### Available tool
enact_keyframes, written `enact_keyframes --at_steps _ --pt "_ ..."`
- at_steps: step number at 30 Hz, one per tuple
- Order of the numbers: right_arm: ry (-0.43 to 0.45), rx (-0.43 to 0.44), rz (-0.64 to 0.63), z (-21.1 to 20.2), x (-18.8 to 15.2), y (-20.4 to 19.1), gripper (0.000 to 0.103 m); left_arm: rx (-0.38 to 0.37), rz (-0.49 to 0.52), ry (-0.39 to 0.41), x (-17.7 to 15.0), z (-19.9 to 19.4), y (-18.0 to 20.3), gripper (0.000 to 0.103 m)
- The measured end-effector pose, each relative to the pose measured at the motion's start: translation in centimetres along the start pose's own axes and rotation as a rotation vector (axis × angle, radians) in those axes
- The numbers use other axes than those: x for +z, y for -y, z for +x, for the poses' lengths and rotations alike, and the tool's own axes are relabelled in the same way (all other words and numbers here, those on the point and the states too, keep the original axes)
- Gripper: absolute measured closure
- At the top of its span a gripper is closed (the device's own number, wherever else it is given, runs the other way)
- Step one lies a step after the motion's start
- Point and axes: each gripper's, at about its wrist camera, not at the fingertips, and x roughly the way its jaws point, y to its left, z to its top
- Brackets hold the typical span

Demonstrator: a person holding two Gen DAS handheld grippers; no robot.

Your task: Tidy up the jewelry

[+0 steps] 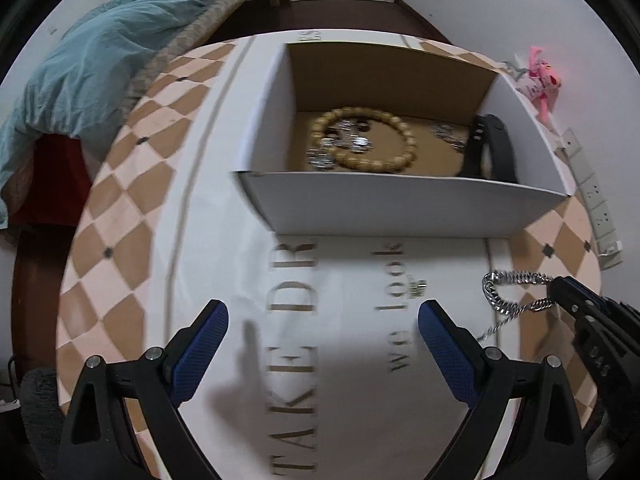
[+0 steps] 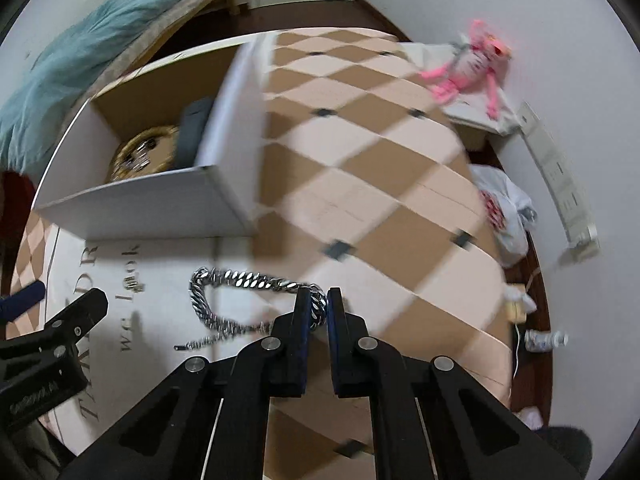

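Leftmost, beyond the tabletop's (image 1: 132, 216) curved edge, a bed with a teal blanket (image 1: 92, 52) stands close, so there is little spare room on that side. On the checkered tabletop lies a white printed sheet (image 1: 224, 184), and the left gripper (image 1: 323, 320) hangs over its lettering with jaws spread wide and nothing between them; the sheet under and around it is bare. Ahead of that gripper stands an open cardboard box (image 1: 400, 204), its near white wall close in front of the jaws. Inside it lie a wooden bead bracelet (image 1: 360, 140), some small silver pieces too blurred to name, and a black band (image 1: 496, 148) leaning against the right wall. To the right of the box, near the sheet's right border, a silver curb-link chain (image 2: 240, 280) lies in a loose loop on the tabletop, its thin tail trailing toward the left gripper. The right gripper (image 2: 318, 300) has its jaws clenched on the right end of that chain, links showing between the blue pads. Farther right the checkered surface is open up to its far edge, where a pink plush toy (image 2: 468, 68) lies, and a white plastic bag (image 2: 504, 208) sits past the right edge.
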Motion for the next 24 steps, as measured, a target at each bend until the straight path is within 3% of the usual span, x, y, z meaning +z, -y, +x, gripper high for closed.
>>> enact_keyframes --at_steps 5,8,10,14,16,19,24 --pt "-0.002 -0.01 0.07 -0.2 -0.2 3.0 0.095 -0.032 0.045 0.014 -0.1 0.4 2.2 0.007" --pt "-0.007 -0.01 0.086 0.1 -0.3 3.8 0.095 -0.032 0.063 0.012 0.2 0.9 3.2 0.02" --pt "-0.007 -0.011 0.09 0.2 -0.3 4.0 0.095 -0.032 0.068 0.005 0.3 1.3 3.5 0.036" --pt "-0.01 -0.013 0.095 0.3 -0.3 4.2 0.095 -0.034 0.077 0.024 0.6 1.7 3.8 0.053" --pt "-0.011 -0.013 0.096 0.3 -0.3 4.1 0.095 -0.037 0.084 0.035 0.8 1.6 3.8 0.073" --pt "-0.011 -0.012 0.103 0.3 -0.2 4.3 0.095 -0.046 0.108 0.043 0.8 1.5 4.1 0.093" --pt "0.009 0.013 0.106 -0.8 0.1 4.1 0.095 -0.07 0.116 0.038 0.0 1.2 4.1 0.096"
